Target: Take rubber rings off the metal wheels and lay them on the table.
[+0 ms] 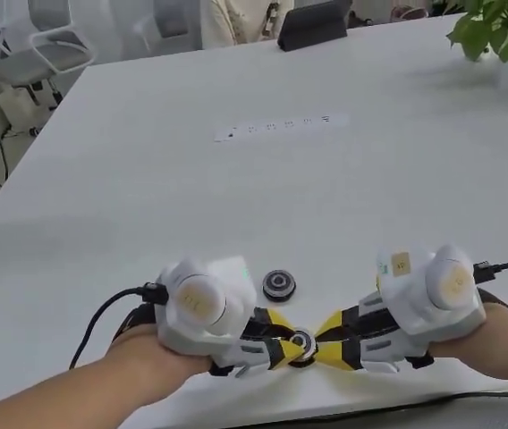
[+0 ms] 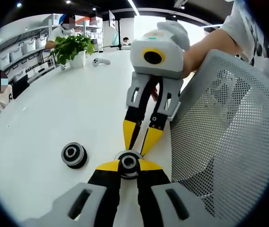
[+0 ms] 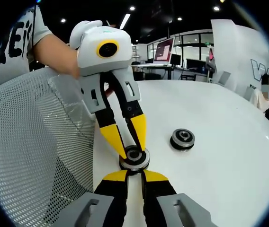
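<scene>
Lower centre of head view: left gripper (image 1: 283,347) clamped on near wheel (image 1: 301,340), right gripper (image 1: 321,345) pinched narrow on same wheel from opposite side. Expect stiff, light metal hub and soft, stretchy, grippy rubber ring (image 3: 146,160); pinch ring at outer edge, peel sideways. Just above: second wheel (image 1: 279,284), ring on, resting on table (image 1: 236,197).

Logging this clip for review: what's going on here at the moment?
A person works with a gripper in each hand at a white table. The left gripper and the right gripper are both closed on the same small wheel near the table's front edge, pinching it from opposite sides. A second wheel lies on the table just beyond, untouched.
</scene>
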### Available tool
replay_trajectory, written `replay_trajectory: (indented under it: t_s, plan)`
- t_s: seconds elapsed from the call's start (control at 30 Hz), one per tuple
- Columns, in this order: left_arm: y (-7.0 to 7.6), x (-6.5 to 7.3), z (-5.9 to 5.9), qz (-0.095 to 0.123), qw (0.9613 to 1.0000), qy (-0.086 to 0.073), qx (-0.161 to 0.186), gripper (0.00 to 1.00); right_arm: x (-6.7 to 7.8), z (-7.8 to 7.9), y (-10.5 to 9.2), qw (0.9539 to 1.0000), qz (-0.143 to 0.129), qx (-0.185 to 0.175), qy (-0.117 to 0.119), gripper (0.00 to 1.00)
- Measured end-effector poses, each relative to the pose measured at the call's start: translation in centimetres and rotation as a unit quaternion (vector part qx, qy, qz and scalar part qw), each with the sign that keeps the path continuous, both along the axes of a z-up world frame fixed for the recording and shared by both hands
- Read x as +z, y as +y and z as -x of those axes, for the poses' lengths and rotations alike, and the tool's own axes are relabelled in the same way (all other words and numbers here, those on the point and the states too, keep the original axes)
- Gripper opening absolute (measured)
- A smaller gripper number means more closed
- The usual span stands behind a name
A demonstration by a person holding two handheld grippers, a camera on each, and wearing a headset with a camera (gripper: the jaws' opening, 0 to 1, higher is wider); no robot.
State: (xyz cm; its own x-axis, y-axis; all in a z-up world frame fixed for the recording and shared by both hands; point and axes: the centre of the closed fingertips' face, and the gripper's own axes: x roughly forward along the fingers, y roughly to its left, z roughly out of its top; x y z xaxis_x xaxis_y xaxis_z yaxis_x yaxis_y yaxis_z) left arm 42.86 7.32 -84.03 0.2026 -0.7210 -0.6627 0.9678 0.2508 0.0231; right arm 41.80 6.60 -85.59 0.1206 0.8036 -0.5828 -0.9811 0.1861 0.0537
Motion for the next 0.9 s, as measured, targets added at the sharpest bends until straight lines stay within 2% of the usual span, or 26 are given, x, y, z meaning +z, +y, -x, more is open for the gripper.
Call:
replay_trajectory:
  t_s: [0.23,0.43,0.47,0.73,0.9]
  plan:
    - [-0.04,-0.04,0.0,0.0,1.0,0.0,0.0,0.07,-0.09,-0.13,-0.28,0.9999,0.0,-0.012,0.008,0.0]
    - [-0.07,-0.07,-0.02,-0.001,1.0,-0.001,0.001,0.07,0.01,-0.29,-0.35,0.9995,-0.002,-0.023,0.022,0.0]
    - [-0.08,-0.07,-0.02,-0.001,1.0,-0.002,0.0,0.07,0.1,-0.28,-0.32,0.9987,-0.009,-0.034,0.037,0.0]
    - [-0.08,-0.07,-0.04,-0.002,1.0,-0.003,0.001,0.07,0.38,-0.46,-0.63,0.9936,-0.032,-0.072,0.082,0.0]
    - [-0.1,-0.08,-0.02,-0.003,1.0,-0.003,0.0,0.07,0.43,-0.52,-0.71,0.9876,-0.045,-0.095,0.116,0.0]
